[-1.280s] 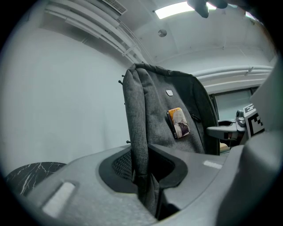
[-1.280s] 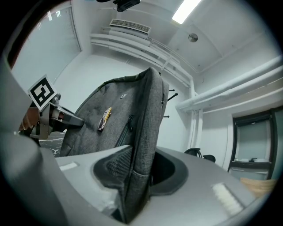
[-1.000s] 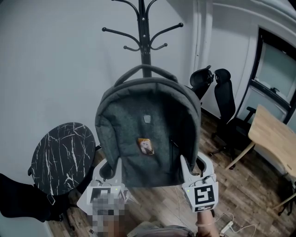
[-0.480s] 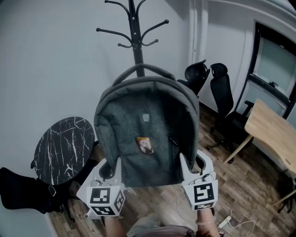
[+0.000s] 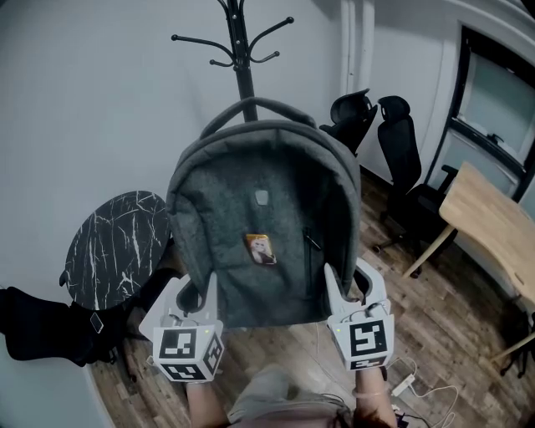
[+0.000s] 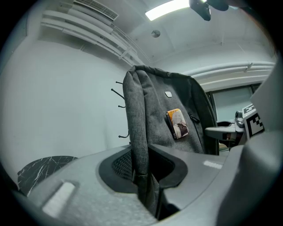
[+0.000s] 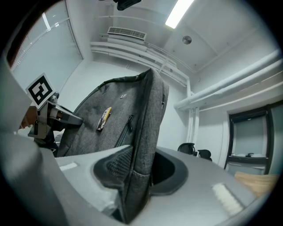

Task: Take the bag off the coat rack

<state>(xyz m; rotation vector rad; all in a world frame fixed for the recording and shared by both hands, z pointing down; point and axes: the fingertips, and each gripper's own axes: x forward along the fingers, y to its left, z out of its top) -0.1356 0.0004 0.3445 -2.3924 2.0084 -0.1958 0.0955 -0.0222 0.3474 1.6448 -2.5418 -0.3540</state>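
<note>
Head view: grey fabric backpack (image 5: 263,226) held between left gripper (image 5: 199,299) and right gripper (image 5: 338,288), in front of black metal coat rack (image 5: 243,58) — round black marble table (image 5: 117,247) left, black office chairs (image 5: 399,159) right.
Left gripper view: jaws clamp the backpack's edge.
Right gripper view: jaws clamp its other edge.

Office corner, white walls (image 5: 84,109), wood floor (image 5: 435,334).
Marble round table (image 5: 113,247) L; two black office chairs (image 5: 399,155), pale desk (image 5: 489,226), dark-framed window (image 5: 493,92) R (strip light (image 7: 179,11) on overhead).
</note>
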